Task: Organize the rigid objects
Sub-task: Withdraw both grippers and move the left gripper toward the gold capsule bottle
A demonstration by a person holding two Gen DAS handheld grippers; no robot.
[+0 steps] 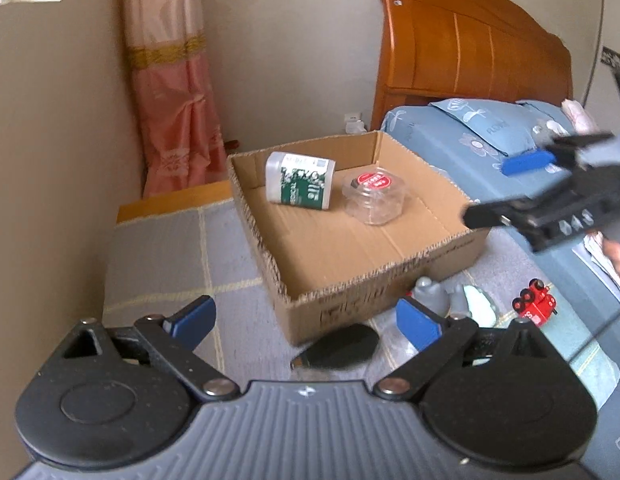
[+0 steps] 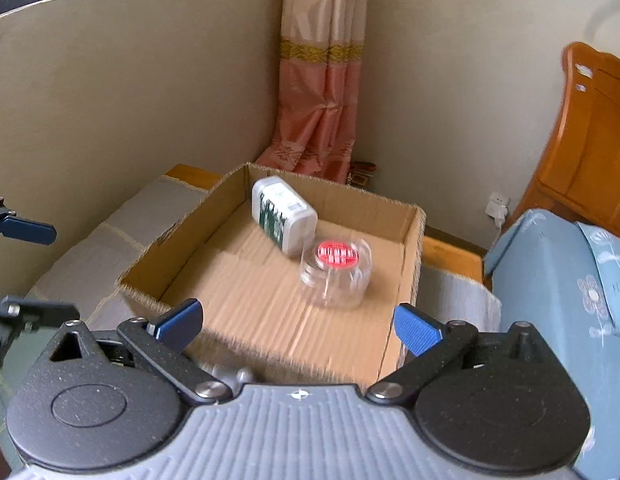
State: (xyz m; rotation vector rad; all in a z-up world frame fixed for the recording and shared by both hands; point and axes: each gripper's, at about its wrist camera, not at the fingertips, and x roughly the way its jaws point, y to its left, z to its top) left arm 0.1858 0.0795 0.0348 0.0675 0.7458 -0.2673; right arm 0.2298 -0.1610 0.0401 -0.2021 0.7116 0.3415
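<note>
Box: a shallow cardboard box (image 1: 390,256) sits on a grey quilted surface (image 1: 157,256) beside the bed (image 1: 462,148).
Inside: a white-and-green bottle (image 1: 299,179) lies on its side; a clear jar (image 1: 374,199) with a red lid stands just beside it.
Outside: a red toy (image 1: 534,301), a black disc (image 1: 342,346) and grey pieces wait near the box's front wall.
Fingers: left gripper (image 1: 305,320) and right gripper (image 2: 297,322) both spread wide, released, nothing between them.
Handling: the toy looks light, stiff, knobbly; pinch its boxy sides. The jar looks slippery; take it across the lid.
</note>
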